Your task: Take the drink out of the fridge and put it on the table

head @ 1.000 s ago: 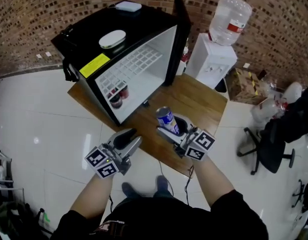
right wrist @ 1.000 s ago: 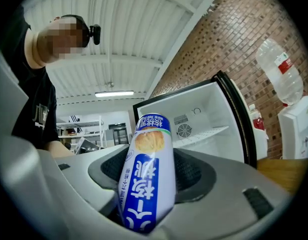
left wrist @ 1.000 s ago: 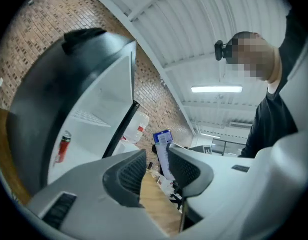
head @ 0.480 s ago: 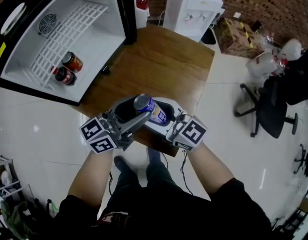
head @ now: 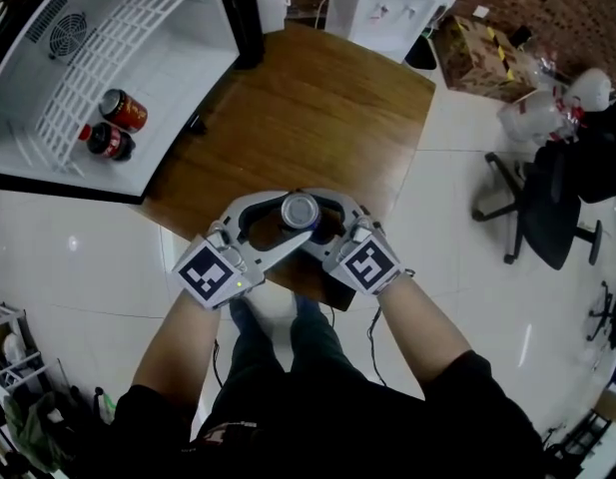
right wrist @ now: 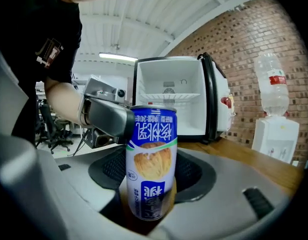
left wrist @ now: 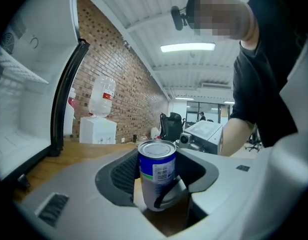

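A blue and white drink can (head: 300, 211) stands upright at the near edge of the wooden table (head: 317, 118); I cannot tell whether its base rests on the wood. My right gripper (head: 322, 223) is shut on the can (right wrist: 151, 164) from the right. My left gripper (head: 278, 223) comes in from the left, and the can (left wrist: 156, 174) sits between its jaws, which have just been closing. One dark left fingertip (right wrist: 111, 120) lies against the can's upper side. Together the four fingers ring the can.
The fridge (head: 138, 88) stands open at the far left, its door (head: 238, 18) swung back, with a red can (head: 124, 110) and a dark can (head: 108, 141) on the shelf. A water dispenser (head: 387, 8) stands behind the table. An office chair (head: 537, 208) is at the right.
Both grippers have come down and together at the table's near edge. The can, tilted in the right gripper before, is now upright. The left gripper has closed in around it.
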The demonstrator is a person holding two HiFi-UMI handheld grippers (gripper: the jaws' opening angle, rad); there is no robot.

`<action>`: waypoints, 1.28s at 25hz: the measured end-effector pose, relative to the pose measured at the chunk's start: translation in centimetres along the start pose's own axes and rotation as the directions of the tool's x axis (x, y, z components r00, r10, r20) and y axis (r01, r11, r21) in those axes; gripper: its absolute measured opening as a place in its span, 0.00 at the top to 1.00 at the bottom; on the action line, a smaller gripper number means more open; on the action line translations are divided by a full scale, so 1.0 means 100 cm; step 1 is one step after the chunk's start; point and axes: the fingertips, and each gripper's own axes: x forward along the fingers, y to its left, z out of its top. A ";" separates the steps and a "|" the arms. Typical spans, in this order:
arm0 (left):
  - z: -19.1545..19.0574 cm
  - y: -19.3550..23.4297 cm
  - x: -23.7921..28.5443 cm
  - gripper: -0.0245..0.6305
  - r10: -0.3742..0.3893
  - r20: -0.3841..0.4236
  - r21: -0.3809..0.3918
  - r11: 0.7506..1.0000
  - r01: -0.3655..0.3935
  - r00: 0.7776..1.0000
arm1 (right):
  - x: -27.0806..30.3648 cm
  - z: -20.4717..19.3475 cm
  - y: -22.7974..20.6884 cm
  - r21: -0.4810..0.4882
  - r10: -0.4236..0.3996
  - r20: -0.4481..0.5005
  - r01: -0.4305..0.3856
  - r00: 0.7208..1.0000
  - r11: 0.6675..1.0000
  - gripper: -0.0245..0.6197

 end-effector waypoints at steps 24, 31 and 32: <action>0.017 -0.025 -0.094 0.48 0.179 0.070 -0.100 0.980 -0.172 0.981 | -0.090 -0.035 -0.003 0.104 -0.177 -0.081 0.185 0.981 0.977 0.37; 0.075 -0.095 -0.282 0.68 0.339 0.165 -0.194 0.932 -0.307 0.926 | -0.180 0.059 0.089 0.183 -0.210 -0.055 0.217 0.976 0.959 0.62; 0.079 -0.110 -0.305 0.72 0.350 0.186 -0.201 0.928 -0.313 0.918 | -0.183 0.072 0.114 0.204 -0.202 -0.041 0.206 0.979 0.957 0.67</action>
